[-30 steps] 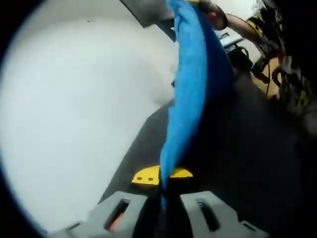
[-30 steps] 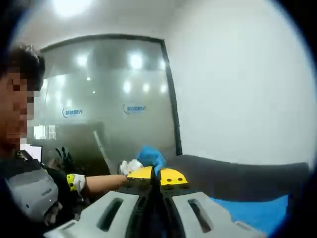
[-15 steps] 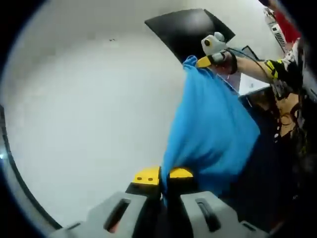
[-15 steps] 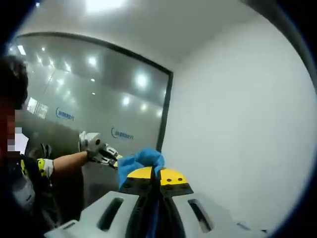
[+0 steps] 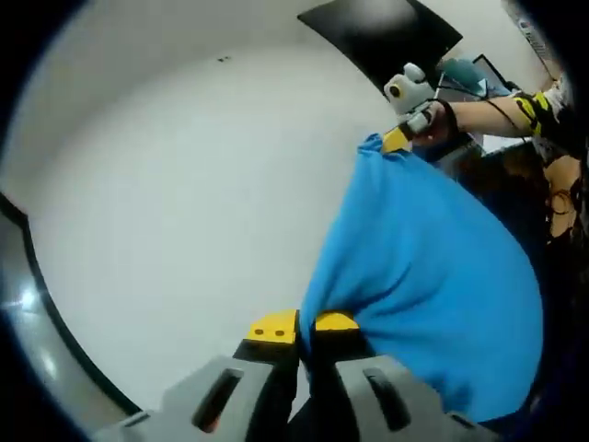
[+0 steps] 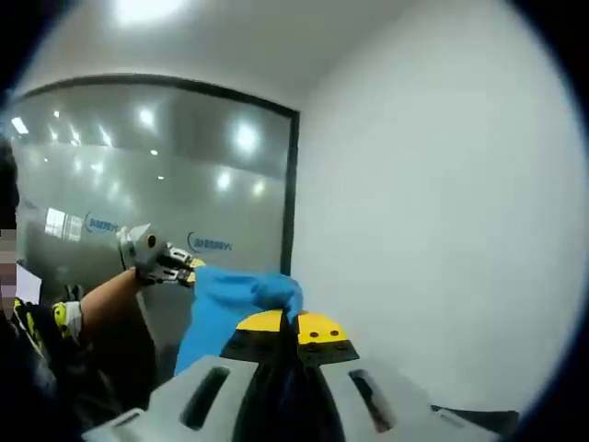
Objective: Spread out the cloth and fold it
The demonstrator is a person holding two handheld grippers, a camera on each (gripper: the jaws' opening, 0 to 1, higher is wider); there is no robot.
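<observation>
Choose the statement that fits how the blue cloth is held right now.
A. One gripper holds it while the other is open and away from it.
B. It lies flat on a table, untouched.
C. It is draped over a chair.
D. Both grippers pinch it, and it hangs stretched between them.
D: the left gripper and the right gripper each grip an edge of the cloth, which spans the air between them.

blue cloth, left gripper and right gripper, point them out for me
blue cloth (image 5: pixel 433 276), left gripper view, middle of the hanging sheet.
left gripper (image 5: pixel 305 327), left gripper view, between its yellow tips, shut on a cloth corner.
right gripper (image 6: pixel 294 328), right gripper view, between its yellow tips, cloth bunched there.
</observation>
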